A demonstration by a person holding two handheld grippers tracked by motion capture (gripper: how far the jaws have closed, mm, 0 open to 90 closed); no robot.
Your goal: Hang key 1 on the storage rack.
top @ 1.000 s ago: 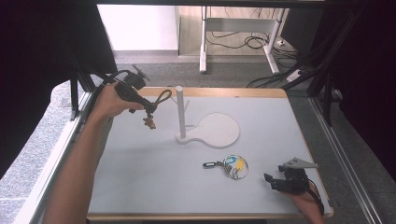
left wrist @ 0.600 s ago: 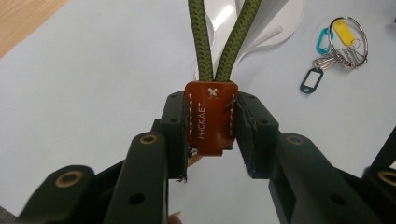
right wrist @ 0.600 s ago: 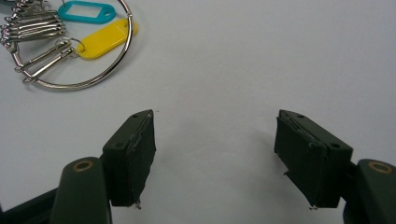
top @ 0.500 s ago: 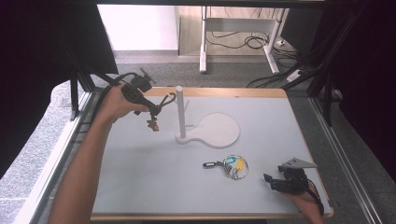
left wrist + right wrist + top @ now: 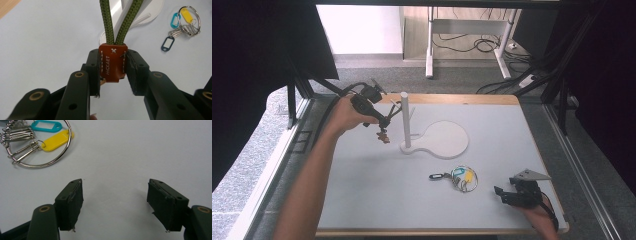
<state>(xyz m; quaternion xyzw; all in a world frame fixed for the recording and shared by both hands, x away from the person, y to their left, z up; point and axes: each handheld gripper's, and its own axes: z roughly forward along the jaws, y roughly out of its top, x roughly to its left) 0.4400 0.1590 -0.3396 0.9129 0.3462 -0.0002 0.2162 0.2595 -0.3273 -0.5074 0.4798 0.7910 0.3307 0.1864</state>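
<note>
The left claw (image 5: 113,75) pinching the brown leather tab (image 5: 113,62) of a green cord loop (image 5: 120,21) could let it slip near the white post (image 5: 404,120), while the right claw (image 5: 115,205) rests wide apart.

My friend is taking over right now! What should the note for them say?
Left gripper: shut on the brown leather tag of the green cord loop, held in the air beside the white post.
Right gripper: open, holding nothing, low over the table near its front right corner.
Key ring with coloured tags: lying on the table, in front of the stand's round base.
Done: cord loop picked up.
Probably left: hanging the loop on the post, then the key ring.
</note>
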